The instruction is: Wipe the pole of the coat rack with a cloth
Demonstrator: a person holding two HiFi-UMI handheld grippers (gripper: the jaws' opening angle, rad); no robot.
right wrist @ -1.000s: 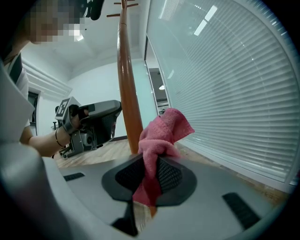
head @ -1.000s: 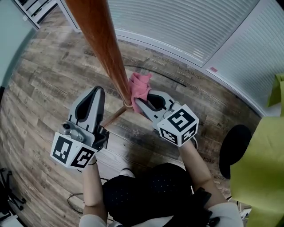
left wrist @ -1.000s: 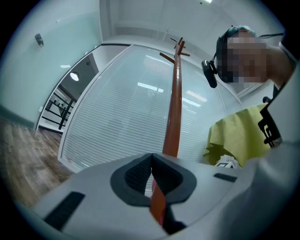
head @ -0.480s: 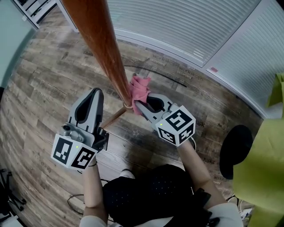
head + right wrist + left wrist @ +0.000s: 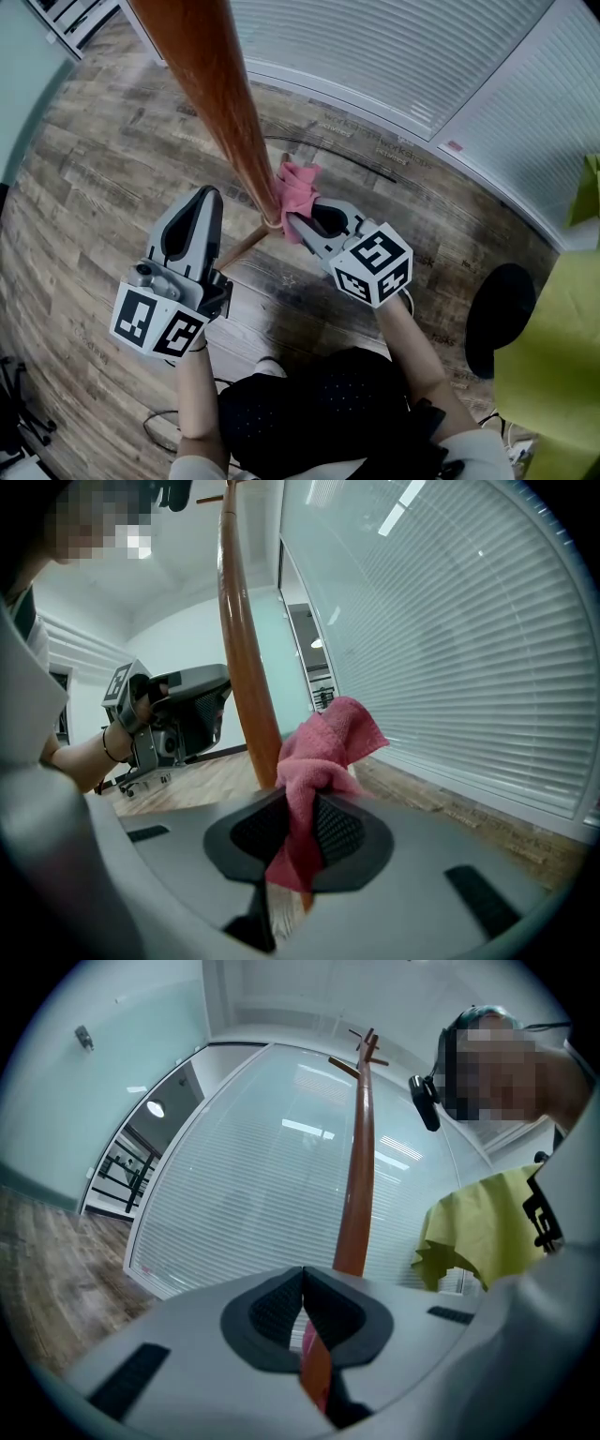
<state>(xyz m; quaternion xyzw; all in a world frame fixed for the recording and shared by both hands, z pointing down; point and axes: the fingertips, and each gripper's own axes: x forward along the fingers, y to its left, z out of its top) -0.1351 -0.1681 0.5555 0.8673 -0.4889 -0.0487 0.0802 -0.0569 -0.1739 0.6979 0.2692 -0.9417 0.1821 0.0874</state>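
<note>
The coat rack's reddish-brown wooden pole rises toward the head camera from its base near the floor. A pink cloth is bunched against the pole's lower part, and my right gripper is shut on it. In the right gripper view the pink cloth hangs between the jaws with the pole just left of it. My left gripper is shut with nothing in it, a little left of the pole. The left gripper view looks up along the pole.
A wood-pattern floor surrounds the rack. Glass walls with white blinds run along the far side. A yellow-green cloth hangs at the right edge, beside a black round object. The rack's slanted leg lies between the grippers.
</note>
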